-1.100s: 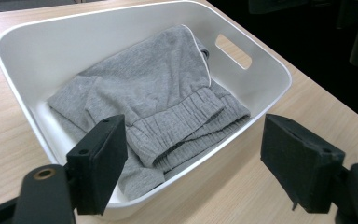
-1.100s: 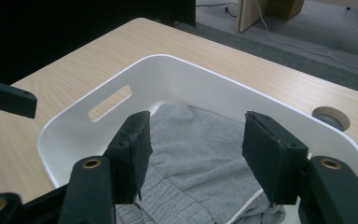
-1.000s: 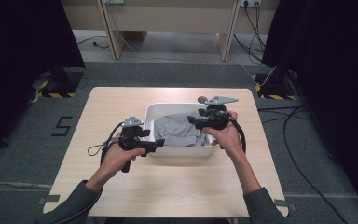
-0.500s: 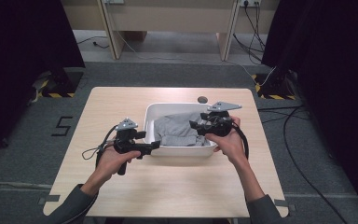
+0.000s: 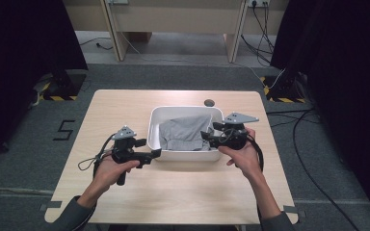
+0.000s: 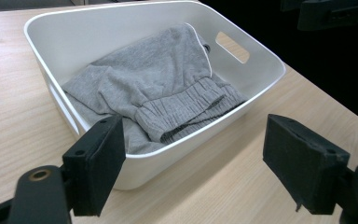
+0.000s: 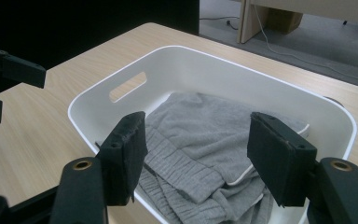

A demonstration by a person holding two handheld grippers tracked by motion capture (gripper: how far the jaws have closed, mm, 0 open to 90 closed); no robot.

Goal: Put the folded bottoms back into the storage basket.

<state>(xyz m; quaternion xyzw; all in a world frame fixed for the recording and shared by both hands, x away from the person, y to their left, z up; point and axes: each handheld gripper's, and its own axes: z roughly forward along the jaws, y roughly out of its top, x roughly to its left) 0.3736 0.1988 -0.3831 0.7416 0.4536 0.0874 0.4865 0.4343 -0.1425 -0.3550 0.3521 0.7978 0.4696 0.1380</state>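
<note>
A white plastic tub [image 5: 185, 109] stands mid-table with a crumpled grey sweat garment [image 5: 183, 134] lying in it. My left gripper [image 5: 150, 149] is held just off the tub's near left corner. Its jaws stand open and empty, and they point at the tub. My right gripper [image 5: 208, 135] hovers over the tub's near right corner, also open and empty. The left gripper view has the garment's elastic waistband [image 6: 186, 109] near the tub rim [image 6: 98, 32], beyond my open left gripper [image 6: 196, 163]. In the right gripper view my open right gripper [image 7: 198, 154] frames the garment [image 7: 205, 135] inside the tub [image 7: 205, 70].
A small dark round spot [image 5: 209, 102] sits on the table behind the tub. Bare wood table [image 5: 188, 192] stretches in front of the tub and to both sides. Cables [image 5: 91, 161] trail from each gripper. The tub has cut-out handles [image 6: 233, 46].
Both grippers have drawn back toward the person. The left slid slightly left away from the tub, and the right came from over the tub to its near right corner. The garment stays put.
</note>
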